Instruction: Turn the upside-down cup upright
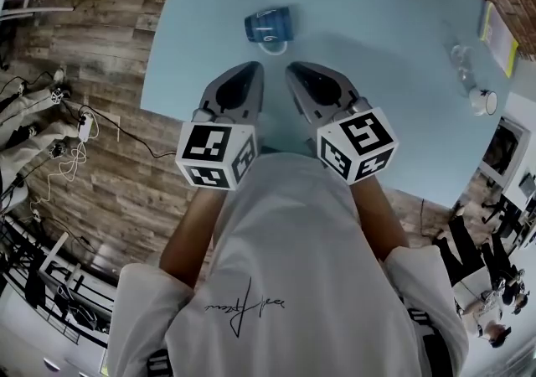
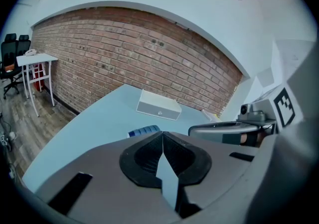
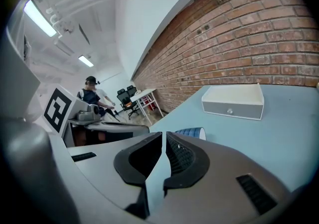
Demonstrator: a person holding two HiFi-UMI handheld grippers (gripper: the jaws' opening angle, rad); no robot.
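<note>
Cursive script across the white shirt (image 1: 251,310), not legible. Pale mark on the cup (image 1: 268,26), too small to read.

I see smooth matt pale blue tabletop (image 1: 377,49); glossy blue ribbed cup (image 1: 268,25); left gripper (image 1: 253,70) and right gripper (image 1: 295,72) matt grey plastic, jaws lined black ribbed; grainy wood plank floor (image 1: 109,49); rough red brick wall (image 2: 139,54).

The left claw (image 2: 162,134), jaws pressed together with nothing between them, points across the pale blue table (image 2: 94,128) toward a blue cup (image 2: 144,131); a white box (image 2: 158,104) sits farther off.
</note>
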